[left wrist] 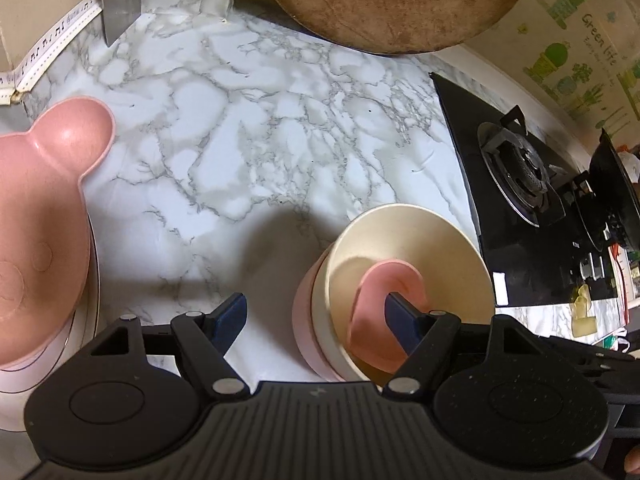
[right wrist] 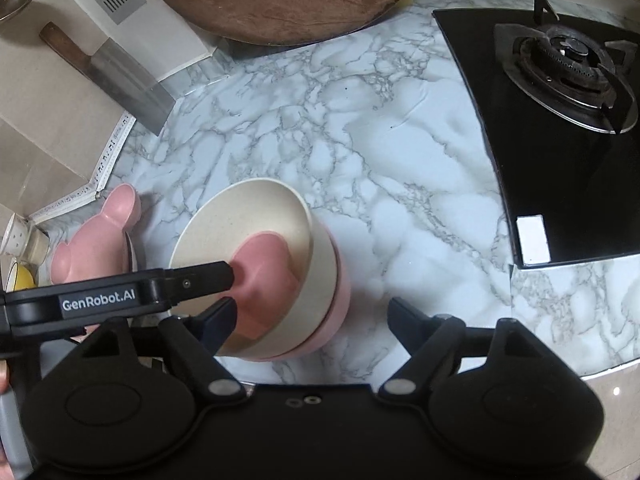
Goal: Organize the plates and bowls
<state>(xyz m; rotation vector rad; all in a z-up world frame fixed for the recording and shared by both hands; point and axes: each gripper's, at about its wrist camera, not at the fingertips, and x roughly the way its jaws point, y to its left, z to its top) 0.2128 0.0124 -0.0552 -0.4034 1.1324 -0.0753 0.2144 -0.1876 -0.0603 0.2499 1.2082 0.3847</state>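
On the marble counter (right wrist: 400,184), left of the black gas hob (right wrist: 560,128), a cream bowl (right wrist: 248,224) sits nested in a pink bowl (right wrist: 338,312), with a small pink bear-eared dish (right wrist: 264,280) lying inside the cream one. The left gripper (left wrist: 316,320) stands wide, its right finger inside the cream bowl beside the small dish and its left finger over bare counter, gripping nothing. The right gripper (right wrist: 310,320) also stands wide with nothing pressed between its pads, its left finger at the bowl stack. A larger pink bear-shaped plate (left wrist: 40,216) rests on a white plate (left wrist: 48,368) further left.

I see a white, grey-veined marble counter (right wrist: 400,184), a glossy black hob (right wrist: 560,184), a cream bowl (right wrist: 248,220) nested in what looks like a pink one (right wrist: 340,304), and a pink bear-eared dish (left wrist: 44,216) at left.
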